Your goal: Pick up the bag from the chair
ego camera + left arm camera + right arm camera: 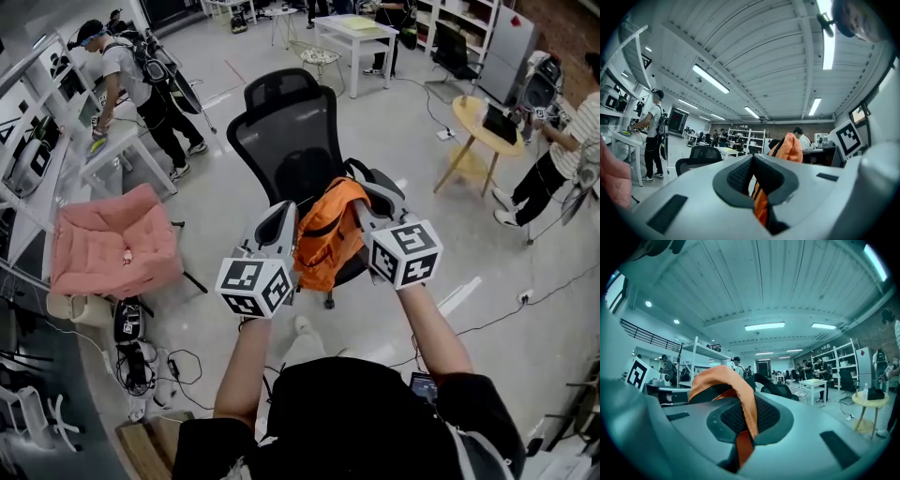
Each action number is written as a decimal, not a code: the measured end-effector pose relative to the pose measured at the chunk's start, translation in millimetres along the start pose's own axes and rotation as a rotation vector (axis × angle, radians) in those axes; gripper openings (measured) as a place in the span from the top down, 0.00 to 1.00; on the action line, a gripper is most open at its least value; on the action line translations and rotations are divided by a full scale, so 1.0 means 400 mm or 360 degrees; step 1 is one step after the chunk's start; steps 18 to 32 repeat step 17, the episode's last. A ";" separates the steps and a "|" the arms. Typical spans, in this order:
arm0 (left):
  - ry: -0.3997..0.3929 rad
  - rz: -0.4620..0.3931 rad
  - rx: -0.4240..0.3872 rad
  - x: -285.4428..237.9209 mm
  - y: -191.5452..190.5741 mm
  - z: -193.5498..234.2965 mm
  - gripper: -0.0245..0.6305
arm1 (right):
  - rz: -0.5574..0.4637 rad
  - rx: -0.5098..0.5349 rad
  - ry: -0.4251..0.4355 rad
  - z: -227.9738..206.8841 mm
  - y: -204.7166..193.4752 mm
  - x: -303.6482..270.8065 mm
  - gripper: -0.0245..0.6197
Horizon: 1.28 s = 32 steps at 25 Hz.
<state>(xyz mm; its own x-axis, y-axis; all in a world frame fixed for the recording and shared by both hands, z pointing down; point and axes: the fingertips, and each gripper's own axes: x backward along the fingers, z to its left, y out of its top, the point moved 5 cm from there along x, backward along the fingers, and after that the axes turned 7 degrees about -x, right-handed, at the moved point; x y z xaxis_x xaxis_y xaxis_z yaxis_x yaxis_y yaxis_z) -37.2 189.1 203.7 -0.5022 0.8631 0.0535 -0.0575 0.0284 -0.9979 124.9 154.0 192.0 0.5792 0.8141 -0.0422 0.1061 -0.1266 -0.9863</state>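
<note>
In the head view the orange bag (pixel 326 234) hangs at the centre, pinched from both sides. The left gripper (pixel 287 221) sits at its 9 o'clock edge and the right gripper (pixel 364 204) at its 3 o'clock edge. The left gripper view shows that gripper's fingers (pixel 736 174) closed nearly together on a fold of orange fabric with a black strap beside it. The rest of the bag rises beyond them toward 1 o'clock. In the right gripper view the fingers are likewise clamped tight on an orange strip, and the bag arches over them toward 10 o'clock. The black mesh chair (pixel 292 127) stands just beyond the bag at 12 o'clock, its backrest upright and its seat under the bag. Whether the bag's lower end touches the seat cannot be told. A pink cushioned seat (pixel 114 246) lies at 9 o'clock, well apart from the chair. A round yellow table (pixel 473 117) stands at 2 o'clock. A person (pixel 141 80) leans over a white table at 10 o'clock.
</note>
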 end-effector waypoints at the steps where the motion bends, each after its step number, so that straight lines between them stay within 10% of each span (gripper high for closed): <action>1: -0.0001 0.0002 0.0002 -0.001 -0.001 0.001 0.95 | 0.0002 0.0001 0.0004 0.001 0.000 -0.001 0.95; 32: -0.0001 -0.0003 -0.0029 0.002 0.007 0.004 0.95 | -0.0010 -0.0013 0.0014 0.007 0.000 0.010 0.95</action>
